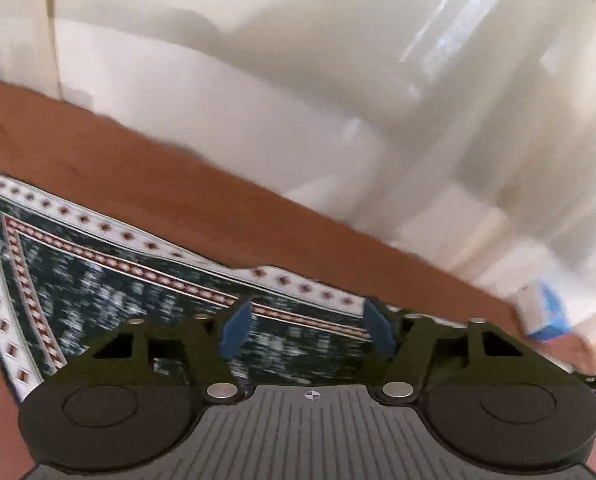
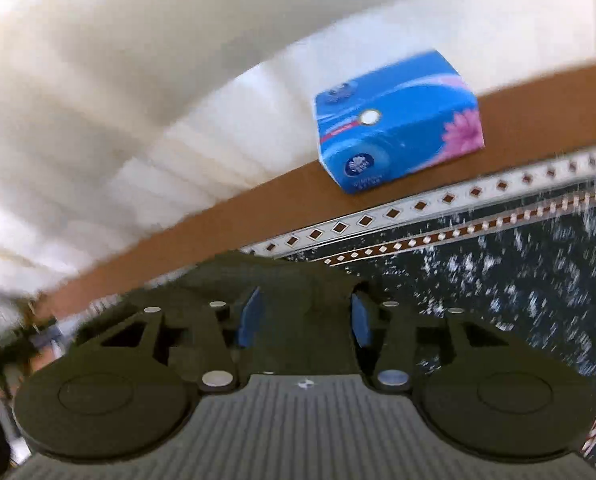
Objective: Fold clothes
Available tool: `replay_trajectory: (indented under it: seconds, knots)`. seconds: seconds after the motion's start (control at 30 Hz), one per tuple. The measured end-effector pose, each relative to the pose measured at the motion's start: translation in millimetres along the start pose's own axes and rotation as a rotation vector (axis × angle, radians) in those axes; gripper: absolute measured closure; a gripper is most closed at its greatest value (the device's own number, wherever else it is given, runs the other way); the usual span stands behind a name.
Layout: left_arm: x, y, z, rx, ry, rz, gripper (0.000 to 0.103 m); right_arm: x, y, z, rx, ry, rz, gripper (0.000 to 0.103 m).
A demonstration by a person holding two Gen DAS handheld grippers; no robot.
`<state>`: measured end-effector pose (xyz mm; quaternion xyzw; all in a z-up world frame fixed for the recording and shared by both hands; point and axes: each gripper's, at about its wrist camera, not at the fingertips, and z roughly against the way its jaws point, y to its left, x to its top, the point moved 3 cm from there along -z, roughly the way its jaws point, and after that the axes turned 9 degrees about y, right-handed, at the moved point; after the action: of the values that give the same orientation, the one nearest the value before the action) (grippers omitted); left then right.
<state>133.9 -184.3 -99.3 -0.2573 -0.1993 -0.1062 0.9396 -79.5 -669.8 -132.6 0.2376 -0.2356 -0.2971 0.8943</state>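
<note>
Tongs, left gripper (image 1: 307, 326) and right gripper (image 2: 303, 320), gape empty above dark white-bordered patterned cloth (image 1: 110, 280); I'd pinch its border squarely.

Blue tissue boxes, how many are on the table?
1. The blue tissue box sits on the brown table at its far edge, just beyond the patterned cloth. More could be out of view.
</note>
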Motion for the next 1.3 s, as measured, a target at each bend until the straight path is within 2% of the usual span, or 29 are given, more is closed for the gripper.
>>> replay_trajectory:
  seconds: [0.03,0.17,0.2,0.27,0.33,0.43,0.53,0.67,0.73,0.83,0.9,0.97,1.1,1.23,1.3]
  knots:
    - [-3,-7,3,-0.022,0.007,-0.024,0.040,0,-2,-1,0.041,0.005,-0.044,0.041]
    - [-45,-45,0,-0.058,0.070,-0.173,0.040,-4,-5,6,0.180,-0.006,-0.143,0.038]
    - [-55,-53,-4,-0.042,0.086,-0.215,0.040,-6,-6,8,0.185,-0.017,-0.162,0.038]
    - [-72,-67,-20,0.048,0.111,-0.320,0.040,-8,-7,12,0.178,-0.038,-0.176,0.038]
    - [-77,-75,-33,0.135,0.100,-0.379,0.039,-11,0,17,0.116,-0.051,-0.097,0.036]
    - [-67,-72,-48,0.203,0.049,-0.348,0.039,-20,8,27,0.101,-0.077,-0.014,0.036]
    - [-52,-59,-58,0.191,0.050,-0.244,0.039,-31,15,37,0.045,-0.099,0.079,0.036]
    - [-41,-53,-67,0.164,0.065,-0.201,0.043,-44,22,32,0.025,-0.042,0.159,0.036]
    - [-37,-53,-70,0.145,0.070,-0.180,0.048,-48,22,26,0.008,-0.018,0.179,0.038]
    - [-33,-50,-73,0.113,0.076,-0.152,0.057,-51,22,12,-0.068,0.003,0.226,0.041]
    - [-32,-47,-73,0.091,0.089,-0.138,0.096,-53,22,1,-0.159,0.009,0.288,0.047]
    - [-30,-41,-69,0.029,0.112,-0.104,0.102,-55,22,-6,-0.215,0.014,0.335,0.054]
    - [-23,-27,-54,-0.097,0.128,-0.044,0.103,-52,24,-9,-0.266,0.003,0.378,0.058]
    - [-17,-18,-42,-0.219,0.173,-0.025,0.103,-53,22,8,-0.208,-0.032,0.361,0.058]
    - [-14,-12,-44,-0.290,0.215,0.003,0.103,-51,18,10,-0.222,-0.038,0.344,0.058]
